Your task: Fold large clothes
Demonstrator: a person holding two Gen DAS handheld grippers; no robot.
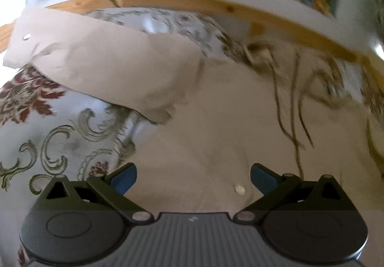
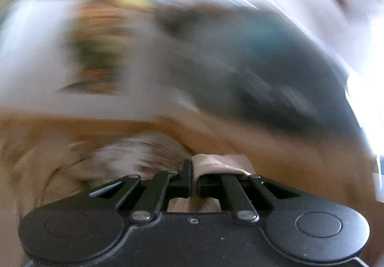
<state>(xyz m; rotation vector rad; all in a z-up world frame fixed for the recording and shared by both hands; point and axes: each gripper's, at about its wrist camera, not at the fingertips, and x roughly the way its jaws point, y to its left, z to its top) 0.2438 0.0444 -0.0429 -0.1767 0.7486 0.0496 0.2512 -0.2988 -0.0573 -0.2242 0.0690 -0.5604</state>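
Left gripper (image 1: 193, 177) stands spread, jaws wide apart and holding nothing, above the beige shirt (image 1: 216, 123); right gripper (image 2: 194, 175) is pressed together, pinching a fold of that beige shirt (image 2: 216, 165); the shirt lies on a floral cloth (image 1: 60, 132), one sleeve (image 1: 100, 63) folded across to the far left; a white button (image 1: 240, 190) sits near the left gripper; a wooden rail (image 1: 216, 6) runs along the far side; the right wrist view is otherwise blurred.

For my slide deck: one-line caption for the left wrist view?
Open left gripper hovers over a beige shirt spread on a floral cloth.
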